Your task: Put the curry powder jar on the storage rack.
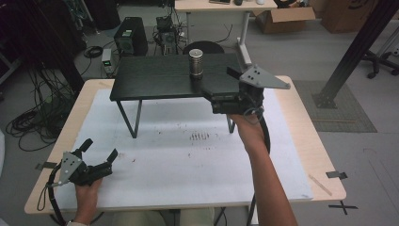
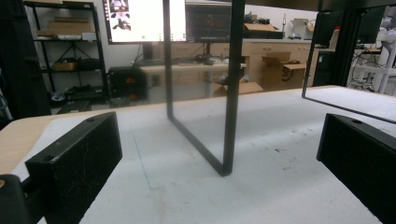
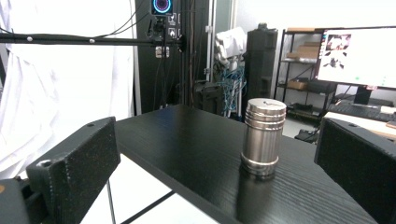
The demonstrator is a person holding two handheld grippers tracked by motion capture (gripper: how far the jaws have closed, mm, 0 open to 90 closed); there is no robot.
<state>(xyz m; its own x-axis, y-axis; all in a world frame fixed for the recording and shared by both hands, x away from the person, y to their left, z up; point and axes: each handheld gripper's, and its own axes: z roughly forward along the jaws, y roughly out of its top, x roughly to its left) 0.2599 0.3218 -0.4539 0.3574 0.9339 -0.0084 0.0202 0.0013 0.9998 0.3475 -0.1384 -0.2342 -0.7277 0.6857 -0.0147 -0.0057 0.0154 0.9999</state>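
Observation:
A ribbed metal cylinder point(image 1: 195, 63) point(image 3: 262, 137) stands upright on a small black raised table point(image 1: 155, 77) point(image 3: 187, 140). The raised table rests on a white sheet point(image 1: 188, 155) that covers the wooden table. My right gripper point(image 1: 217, 84) point(image 3: 217, 140) hovers at the raised table's right front corner. It is open, points at the cylinder and stays a little short of it. My left gripper point(image 1: 99, 149) point(image 2: 219, 135) lies low on the sheet near the front left corner, open and holding nothing. It faces the raised table's thin black leg point(image 2: 229, 93).
Dark smudges point(image 1: 200, 136) mark the sheet's middle. Behind the table on the floor are a computer tower point(image 1: 129, 35), cables point(image 1: 28, 122), a desk point(image 1: 226, 5) and cardboard boxes point(image 1: 282, 19). A slanted black post point(image 1: 353, 52) rises at the right.

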